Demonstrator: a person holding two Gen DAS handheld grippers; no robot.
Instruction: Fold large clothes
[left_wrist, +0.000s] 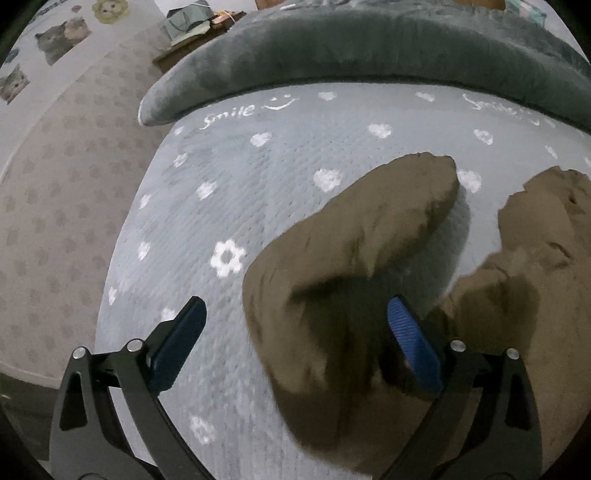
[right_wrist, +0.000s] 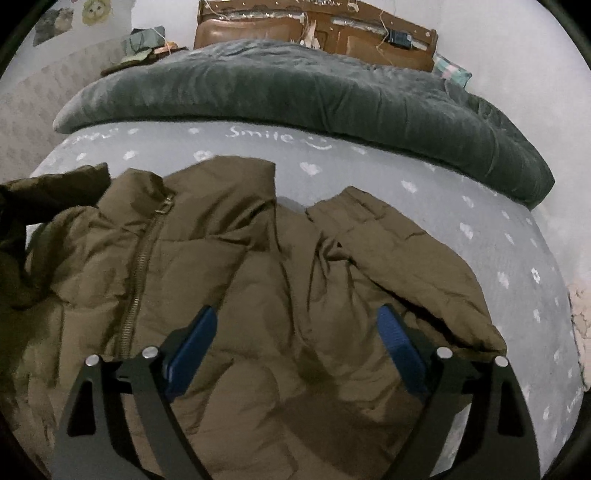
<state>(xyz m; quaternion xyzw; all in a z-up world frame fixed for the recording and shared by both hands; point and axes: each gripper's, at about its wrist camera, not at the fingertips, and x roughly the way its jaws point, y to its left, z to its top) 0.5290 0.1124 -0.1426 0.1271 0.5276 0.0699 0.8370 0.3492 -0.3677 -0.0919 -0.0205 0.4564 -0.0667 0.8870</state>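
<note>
An olive-brown puffer jacket (right_wrist: 229, 273) lies front up on the bed, its zipper (right_wrist: 138, 273) running down the left and its collar toward the far side. Its right sleeve (right_wrist: 399, 258) lies bent beside the body. In the left wrist view the left sleeve (left_wrist: 354, 243) stretches away over the sheet, and the jacket body (left_wrist: 535, 258) shows at right. My left gripper (left_wrist: 295, 314) is open, its jaws on either side of the sleeve's near part. My right gripper (right_wrist: 297, 321) is open and empty just above the jacket's chest.
The bed has a pale blue sheet (right_wrist: 480, 221) with white hearts and "Smile" print. A dark grey blanket (right_wrist: 295, 92) lies folded across the far half. A wooden headboard (right_wrist: 317, 33) stands behind. The patterned wall (left_wrist: 55, 184) is left of the bed.
</note>
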